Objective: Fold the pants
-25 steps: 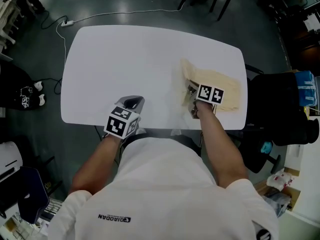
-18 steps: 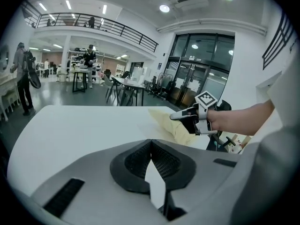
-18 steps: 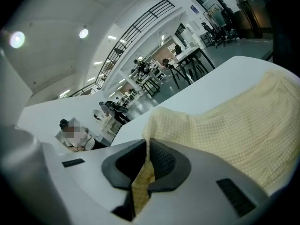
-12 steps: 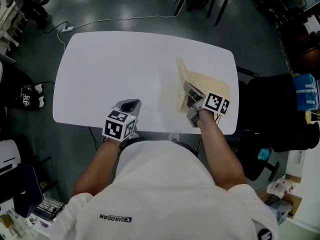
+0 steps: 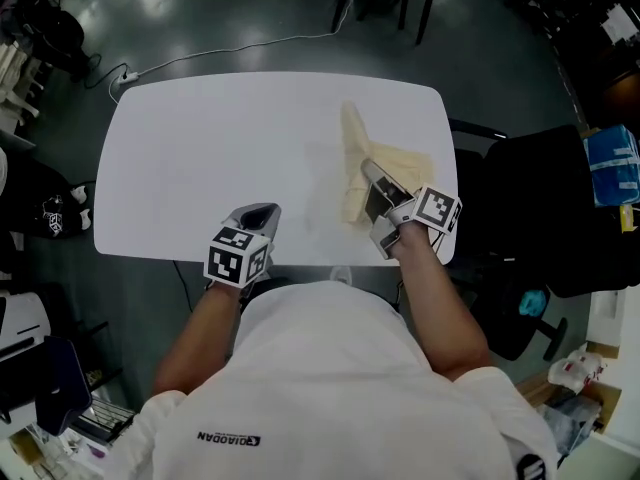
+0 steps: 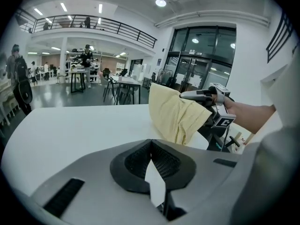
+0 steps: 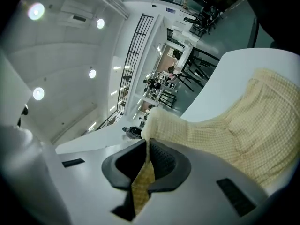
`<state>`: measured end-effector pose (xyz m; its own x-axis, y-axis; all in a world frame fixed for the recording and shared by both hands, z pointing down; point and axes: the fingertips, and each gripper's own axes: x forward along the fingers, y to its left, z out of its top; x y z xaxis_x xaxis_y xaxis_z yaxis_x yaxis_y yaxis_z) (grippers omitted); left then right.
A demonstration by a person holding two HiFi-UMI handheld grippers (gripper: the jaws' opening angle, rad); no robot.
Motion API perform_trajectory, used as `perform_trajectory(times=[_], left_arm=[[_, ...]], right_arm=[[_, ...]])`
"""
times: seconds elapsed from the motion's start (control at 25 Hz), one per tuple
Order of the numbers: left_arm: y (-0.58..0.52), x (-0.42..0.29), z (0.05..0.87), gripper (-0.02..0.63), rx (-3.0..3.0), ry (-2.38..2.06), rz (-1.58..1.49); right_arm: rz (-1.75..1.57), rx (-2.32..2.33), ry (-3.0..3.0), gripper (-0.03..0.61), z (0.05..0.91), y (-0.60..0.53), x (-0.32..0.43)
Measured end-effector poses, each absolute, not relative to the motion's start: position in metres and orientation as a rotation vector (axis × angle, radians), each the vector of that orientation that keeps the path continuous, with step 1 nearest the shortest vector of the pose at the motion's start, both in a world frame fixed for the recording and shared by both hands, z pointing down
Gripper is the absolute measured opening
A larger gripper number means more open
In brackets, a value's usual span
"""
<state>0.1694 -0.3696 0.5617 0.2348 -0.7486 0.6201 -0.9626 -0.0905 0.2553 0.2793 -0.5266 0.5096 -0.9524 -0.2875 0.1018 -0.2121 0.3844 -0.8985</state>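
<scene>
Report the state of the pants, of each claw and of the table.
Pants: one edge pinched and raised, the rest lying on the table.
Right claw: shut on the pants' raised edge.
Left claw: shut, nothing between its jaws, held over the table's near edge.
Table: bears the pants near its right end.
</scene>
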Motion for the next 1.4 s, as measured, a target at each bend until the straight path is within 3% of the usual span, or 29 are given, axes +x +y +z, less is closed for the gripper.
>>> perform_trajectory(times=[0.8,1.4], left_arm=[[-0.416,0.267,0.576,0.025,1.840,-1.607,0.482],[-0.422,0.293,0.574,0.025,1.876,-1.561,0.564]], right_arm=[[-1.713,-0.316,2.412,0.043,0.528,-0.584,0.399],[-1.750,-0.578,2.473,0.044,0.598,-0.618,0.466]])
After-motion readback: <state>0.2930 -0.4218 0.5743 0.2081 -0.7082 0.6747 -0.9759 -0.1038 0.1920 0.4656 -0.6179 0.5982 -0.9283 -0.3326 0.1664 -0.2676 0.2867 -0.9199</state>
